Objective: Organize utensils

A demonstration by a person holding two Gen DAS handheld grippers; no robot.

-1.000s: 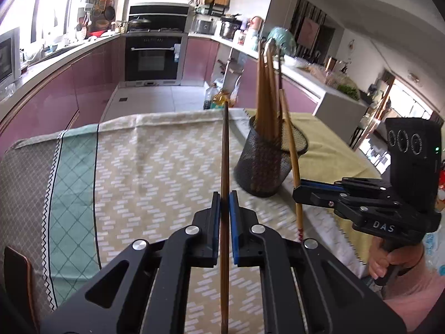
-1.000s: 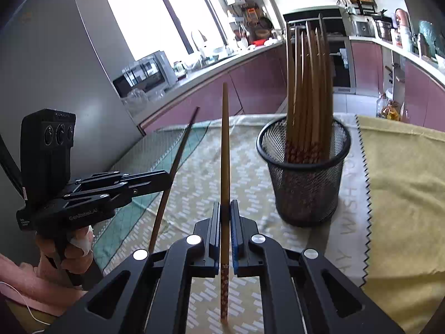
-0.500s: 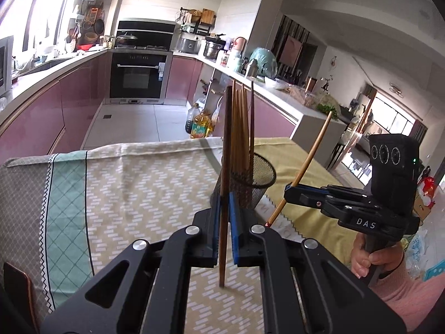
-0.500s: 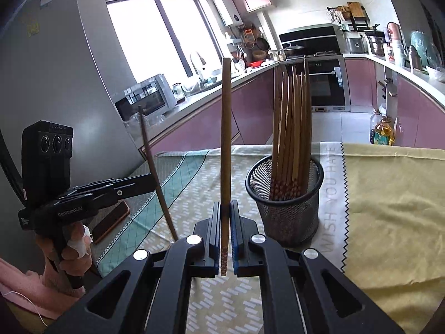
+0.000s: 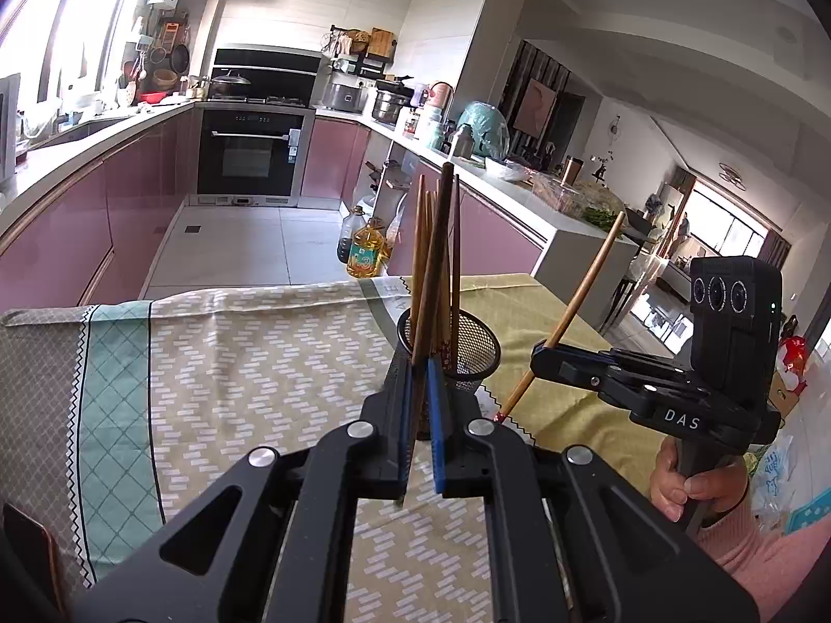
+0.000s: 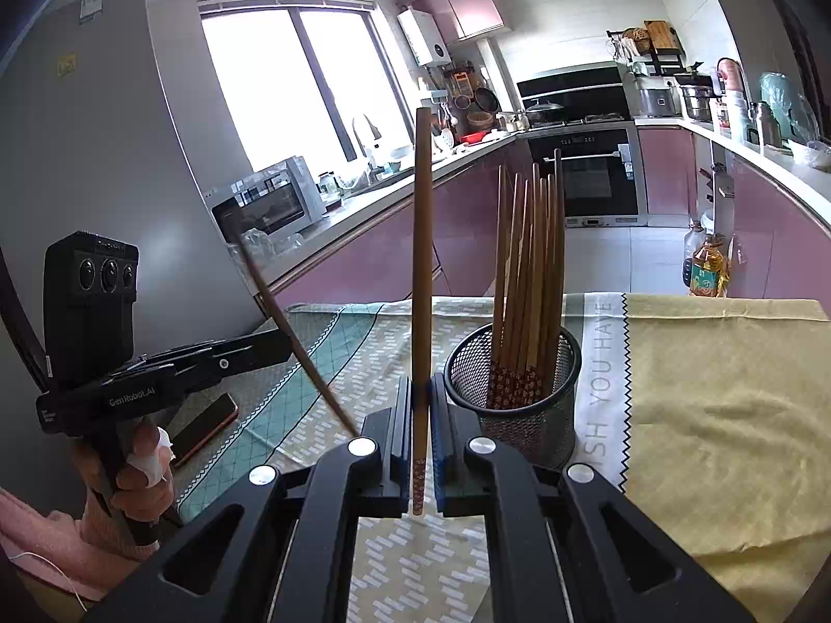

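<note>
Above mesh holder (image 6: pixel 511 389): both grippers (image 5: pixel 419 415) (image 6: pixel 421 428) each pinching one chopstick (image 6: pixel 421 259); tilt risks snagging the rim, tipping holder.

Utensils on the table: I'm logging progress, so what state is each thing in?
Left hand-held gripper: shut on a chopstick.
Right hand-held gripper: shut on a second chopstick, upright.
Mesh cup: upright, holding a bundle of chopsticks.
Phone: flat on the tablecloth.

Two brown chopsticks (image 6: pixel 421 270) (image 5: pixel 576 306) held aloft, tilted; the rest upright in the black mesh cup (image 6: pixel 519 394).
</note>
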